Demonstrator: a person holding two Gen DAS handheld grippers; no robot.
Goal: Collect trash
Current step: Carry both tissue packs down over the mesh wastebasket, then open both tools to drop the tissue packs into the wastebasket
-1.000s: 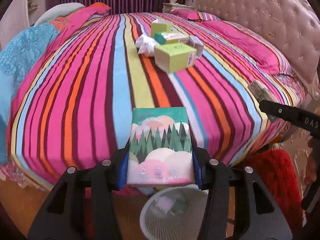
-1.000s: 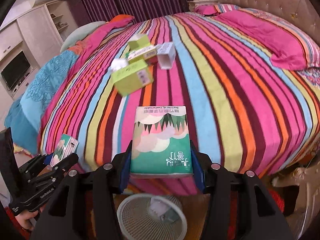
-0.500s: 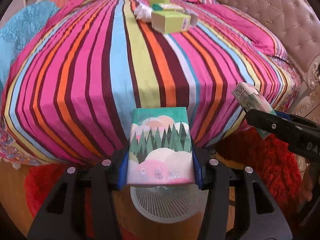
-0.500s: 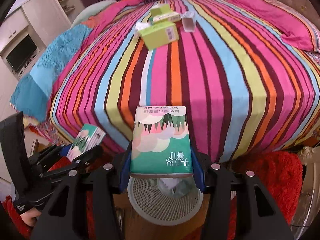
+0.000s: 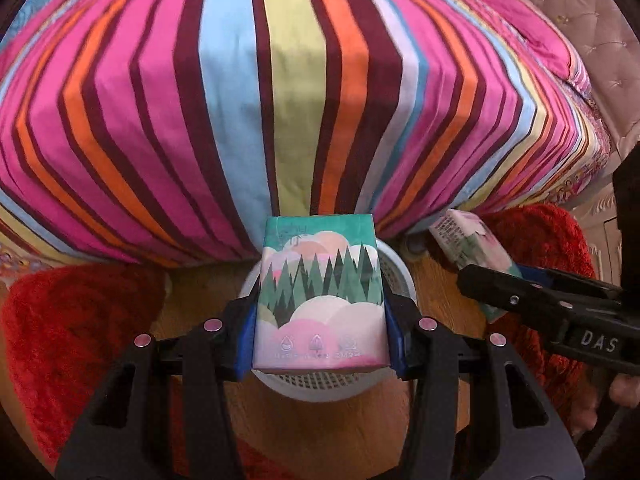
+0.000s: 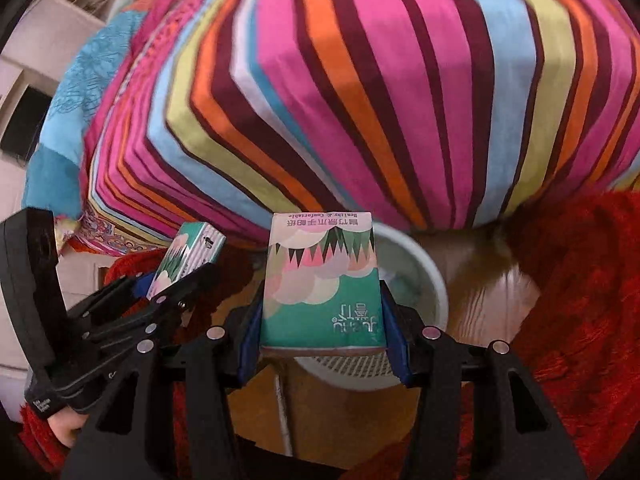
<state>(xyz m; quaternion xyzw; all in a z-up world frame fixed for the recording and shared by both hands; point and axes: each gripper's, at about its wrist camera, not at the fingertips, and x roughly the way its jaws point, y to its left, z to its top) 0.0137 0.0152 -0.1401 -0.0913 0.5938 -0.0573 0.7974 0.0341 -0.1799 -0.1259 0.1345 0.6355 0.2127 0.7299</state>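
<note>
The striped bedspread (image 5: 304,92) is filling the whole upper half of the left wrist view, from nine o'clock round to three, its bands draping over the mattress edge towards the floor. In the right wrist view the same bedspread (image 6: 380,92) is bulging across twelve o'clock. A red shaggy rug (image 5: 76,332) is lying at eight o'clock on the left side, with another red patch (image 6: 580,300) sitting at four o'clock in the right view, and wooden floor (image 5: 320,432) is showing between them at six.

Down at centre, the white mesh waste basket (image 5: 332,384) is standing on the floor at the foot of the bed, its rim (image 6: 424,280) peeking out behind the packs.

Now the grippers! The left gripper (image 5: 320,304) is hanging right over the basket, jaws clamped on a tissue pack with pine trees (image 5: 320,292), blue pads pressing both sides. Over at three o'clock in this view, the right gripper (image 5: 492,276) is coming in from the side. In its own view the right gripper (image 6: 322,292) is also poised above the basket, jaws squeezing a second tissue pack (image 6: 322,280), printing upside down. At nine o'clock there, the left gripper (image 6: 180,268) is showing with its pack (image 6: 188,254) tilted upward, beside the basket's rim.
</note>
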